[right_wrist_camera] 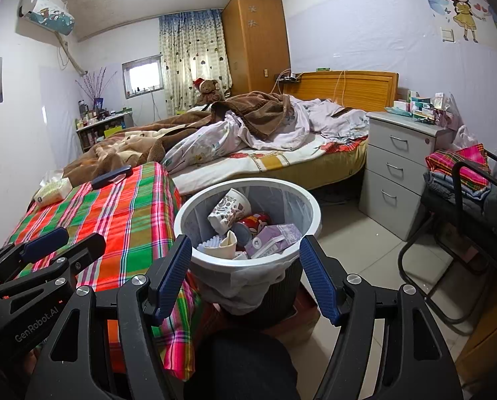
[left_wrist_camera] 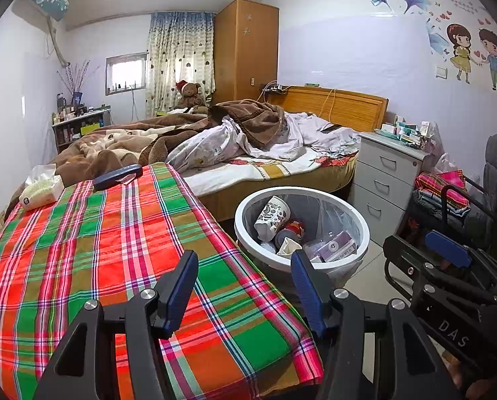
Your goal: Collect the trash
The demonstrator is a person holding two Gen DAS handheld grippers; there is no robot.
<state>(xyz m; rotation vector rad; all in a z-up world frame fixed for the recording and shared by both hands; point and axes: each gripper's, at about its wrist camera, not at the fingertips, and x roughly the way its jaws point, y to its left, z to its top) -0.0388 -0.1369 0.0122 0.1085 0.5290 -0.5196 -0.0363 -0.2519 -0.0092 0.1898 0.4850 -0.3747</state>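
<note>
A round white-rimmed trash bin (left_wrist_camera: pixel 363 230) (right_wrist_camera: pixel 185 215) with a clear liner stands on the floor beside the plaid-covered table (left_wrist_camera: pixel 92 250) (right_wrist_camera: pixel 122 206). It holds a patterned paper cup (left_wrist_camera: pixel 271 216) (right_wrist_camera: pixel 228 210), a red can (right_wrist_camera: pixel 255 225), a purple packet (right_wrist_camera: pixel 275 236) and crumpled paper. My left gripper (left_wrist_camera: pixel 245 286) is open and empty over the table's near right edge. My right gripper (right_wrist_camera: pixel 245 273) is open and empty just in front of the bin. Each gripper shows at the other view's edge.
A tissue pack (left_wrist_camera: pixel 40 191) and a dark blue case (left_wrist_camera: pixel 117 176) lie at the table's far end. An unmade bed (left_wrist_camera: pixel 248 153) lies behind, a grey drawer unit (left_wrist_camera: pixel 385 183) to its right, and a chair with folded clothes (right_wrist_camera: pixel 458 180) at far right.
</note>
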